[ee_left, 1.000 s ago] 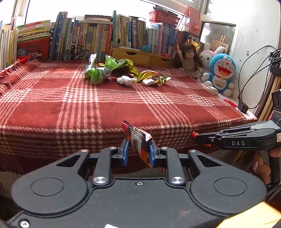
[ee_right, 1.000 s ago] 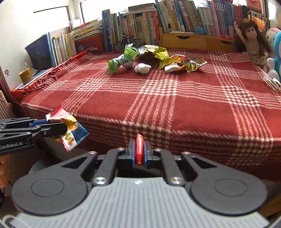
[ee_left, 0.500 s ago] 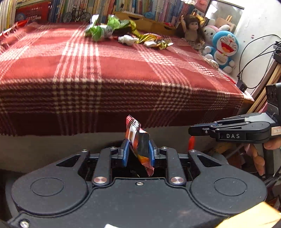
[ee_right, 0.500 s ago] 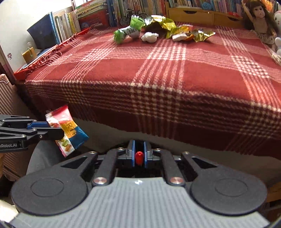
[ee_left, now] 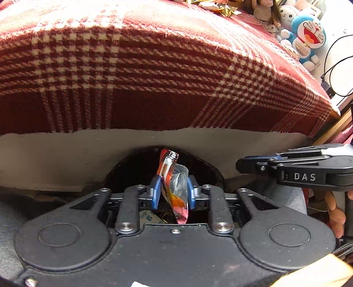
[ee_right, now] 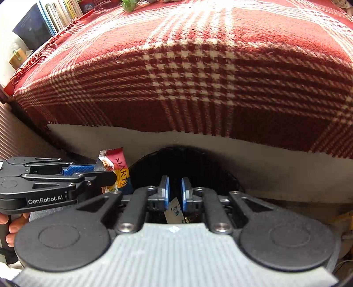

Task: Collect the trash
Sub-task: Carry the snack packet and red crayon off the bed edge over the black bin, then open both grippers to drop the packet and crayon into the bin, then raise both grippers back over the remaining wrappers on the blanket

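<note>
An orange and silver snack wrapper stands upright between the blue pads of my left gripper. Its jaws are opening, and both pads still touch the wrapper. From the right wrist view the same wrapper sticks out of the left gripper. My right gripper has its jaws opening too, with a narrow gap and nothing between the pads. Both grippers point down into a black bin below the table edge. The right gripper hovers just right of the bin's mouth. Printed paper lies inside.
A red plaid blanket drapes over the table edge right above the bin. More wrappers lie at the table's far side. Plush toys and cables sit at the right, books at the left. Fingers grip the right handle.
Both grippers sank from table height to the bin below the edge and tipped downward. The red scrap is gone from the right jaws, which have parted. The left pads spread slightly.
</note>
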A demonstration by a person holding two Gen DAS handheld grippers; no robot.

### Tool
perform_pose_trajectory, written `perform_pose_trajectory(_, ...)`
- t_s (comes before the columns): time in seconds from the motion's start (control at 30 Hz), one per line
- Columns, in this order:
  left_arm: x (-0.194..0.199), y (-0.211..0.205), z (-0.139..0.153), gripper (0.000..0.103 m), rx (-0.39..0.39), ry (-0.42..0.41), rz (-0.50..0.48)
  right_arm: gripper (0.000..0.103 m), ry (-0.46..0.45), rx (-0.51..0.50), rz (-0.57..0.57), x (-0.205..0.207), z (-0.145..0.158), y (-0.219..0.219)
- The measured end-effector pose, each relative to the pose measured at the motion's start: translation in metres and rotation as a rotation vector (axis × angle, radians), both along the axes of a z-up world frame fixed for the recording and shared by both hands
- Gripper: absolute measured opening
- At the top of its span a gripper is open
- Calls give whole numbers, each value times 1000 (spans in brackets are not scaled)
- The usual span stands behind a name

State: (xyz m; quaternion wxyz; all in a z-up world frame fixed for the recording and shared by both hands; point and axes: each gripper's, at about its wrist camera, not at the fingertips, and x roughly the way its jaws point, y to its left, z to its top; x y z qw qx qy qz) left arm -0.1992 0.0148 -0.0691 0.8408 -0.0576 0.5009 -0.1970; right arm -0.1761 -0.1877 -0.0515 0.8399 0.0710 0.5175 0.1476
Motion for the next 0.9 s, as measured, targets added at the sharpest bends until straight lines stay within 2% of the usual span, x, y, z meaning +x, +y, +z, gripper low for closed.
perform_pose_trajectory(0.03, 1, -1, 0, 39, 2, 1, 0, 19, -1, 1, -3, 1, 0, -1)
perform_pose_trajectory(0.2, 2, -5, 2, 53, 13, -7, -16, 24, -7, 0, -11, 6, 0, -2)
perform_pose_trajectory(0.33, 2, -6, 5, 55, 23, -15, -26, 35, -17, -4, -17, 6, 3, -3)
perform_pose_trajectory(0.47, -2, -8, 20, 57, 36, -67, -60, 43, -55, 18, 7, 4, 15, -5)
perform_pose_trajectory(0.53, -3, -8, 33, 59, 32, -99, -87, 49, -95, 70, 41, 1, 26, -6)
perform_pose_trajectory(0.6, -3, -4, 52, 64, 12, -152, -95, 61, -141, 114, 59, -2, 41, -9)
perform_pose_trajectory(0.7, 2, 2, 80, 74, -9, -231, -79, 64, -232, 124, 71, -4, 67, -13)
perform_pose_trajectory(0.9, 27, 6, 122, 79, -41, -372, -34, 70, -399, 84, 29, 9, 108, -25)
